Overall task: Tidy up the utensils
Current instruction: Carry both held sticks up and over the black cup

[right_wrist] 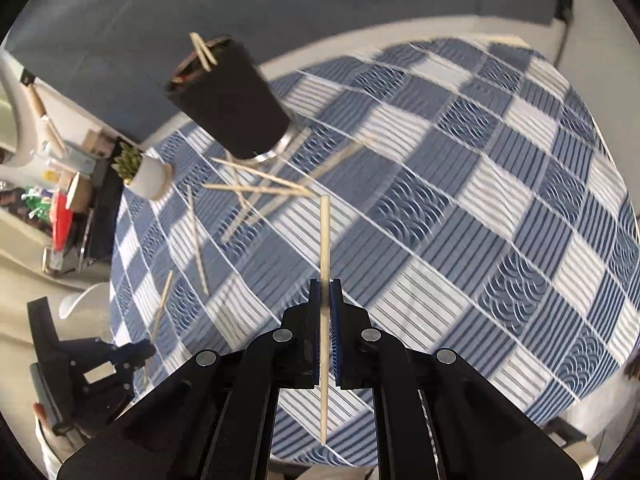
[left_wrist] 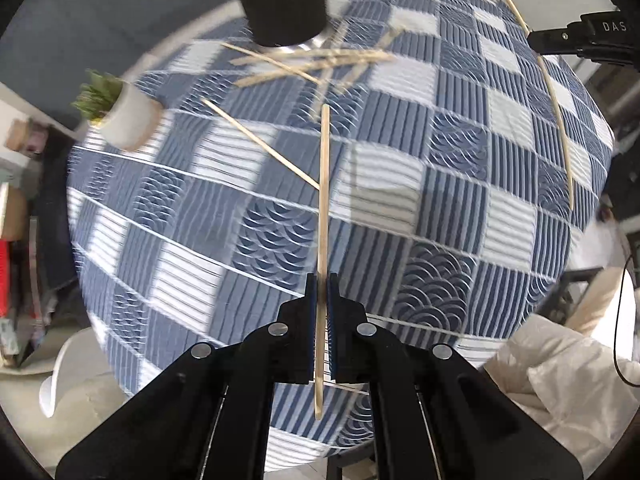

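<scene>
L gripper sits bottom centre of its view, pointing fwd over the table, jaws clamped on a wooden chopstick. The stick runs nearly vertical in frame, one end up near mid-frame, the other poking back past the pads toward the bottom.

R gripper, same pose bottom centre of its own view, is clenched on a second chopstick, also near vertical, tail end hanging down between the linkage arms. In the R view the L gripper shows at lower left w/ its stick angled up; in the L view the R gripper's black body shows at upper right, its stick a long curved line down the right side.

Black holder cup stands upper left in the R view w/ a few sticks poking out of its mouth; in the L view it's top centre, only the base visible. Loose chopsticks lie criss-crossed on the cloth just beside the cup's base, a couple more lying apart to the left.

Surface: table w/ blue-and-white patchwork tablecloth, stripes and wave patterns. Small potted plant in a white pot near the table's left edge. Beyond: dark grey wall, cluttered shelf at far left, pale fabric at lower right of the L view.
</scene>
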A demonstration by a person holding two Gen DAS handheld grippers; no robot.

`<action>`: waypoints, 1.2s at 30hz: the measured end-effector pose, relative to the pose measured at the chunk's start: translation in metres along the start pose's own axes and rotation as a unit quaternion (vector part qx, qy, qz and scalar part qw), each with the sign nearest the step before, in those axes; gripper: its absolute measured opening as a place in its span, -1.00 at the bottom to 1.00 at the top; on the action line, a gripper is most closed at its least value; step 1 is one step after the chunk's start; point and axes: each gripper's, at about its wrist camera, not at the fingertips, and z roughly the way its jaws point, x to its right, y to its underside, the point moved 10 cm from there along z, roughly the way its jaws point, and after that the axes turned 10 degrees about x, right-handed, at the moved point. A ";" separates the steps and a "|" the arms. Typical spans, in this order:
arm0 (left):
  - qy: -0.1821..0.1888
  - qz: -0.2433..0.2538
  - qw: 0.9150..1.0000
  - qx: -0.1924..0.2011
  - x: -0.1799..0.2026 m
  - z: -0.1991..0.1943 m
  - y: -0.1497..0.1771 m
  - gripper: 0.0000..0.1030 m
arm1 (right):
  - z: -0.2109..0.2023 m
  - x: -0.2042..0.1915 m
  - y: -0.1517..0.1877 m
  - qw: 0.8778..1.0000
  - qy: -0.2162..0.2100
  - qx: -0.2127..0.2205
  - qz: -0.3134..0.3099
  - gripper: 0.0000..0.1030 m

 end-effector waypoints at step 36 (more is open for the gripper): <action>-0.068 -0.118 0.943 0.302 -0.125 -0.169 -0.297 -0.90 | -0.107 -0.206 -0.309 0.940 -0.096 0.253 -0.207 -0.91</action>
